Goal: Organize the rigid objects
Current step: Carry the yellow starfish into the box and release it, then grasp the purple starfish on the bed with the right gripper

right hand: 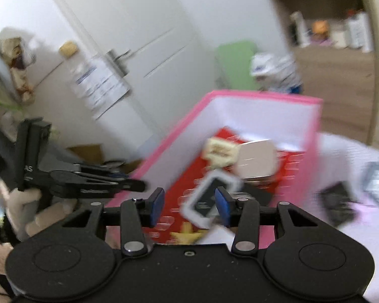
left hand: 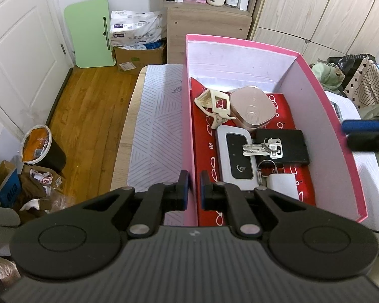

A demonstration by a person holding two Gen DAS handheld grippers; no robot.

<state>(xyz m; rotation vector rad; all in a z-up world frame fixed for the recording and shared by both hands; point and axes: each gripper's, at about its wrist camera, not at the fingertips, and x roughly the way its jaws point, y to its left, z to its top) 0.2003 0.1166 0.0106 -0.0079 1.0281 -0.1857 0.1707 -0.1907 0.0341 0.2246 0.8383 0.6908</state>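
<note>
Wood flooring is showing beyond the table (left hand: 149, 116), where the pink box (left hand: 315, 116) is sitting; keys (left hand: 262, 149) are lying inside (center). At six o'clock, left gripper (left hand: 194, 189) fingers are pinching its wall; right gripper (right hand: 189, 203) fingers are spreading, empty.

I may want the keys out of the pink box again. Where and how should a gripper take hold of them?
Grip the keys by the blades, which lie flat side by side and jut left over the grey device, leaving their long edges free. Come straight down from above, since the box walls block side approaches, with fingers closing across the blades' width. The ring end looks too loose to pinch.
</note>
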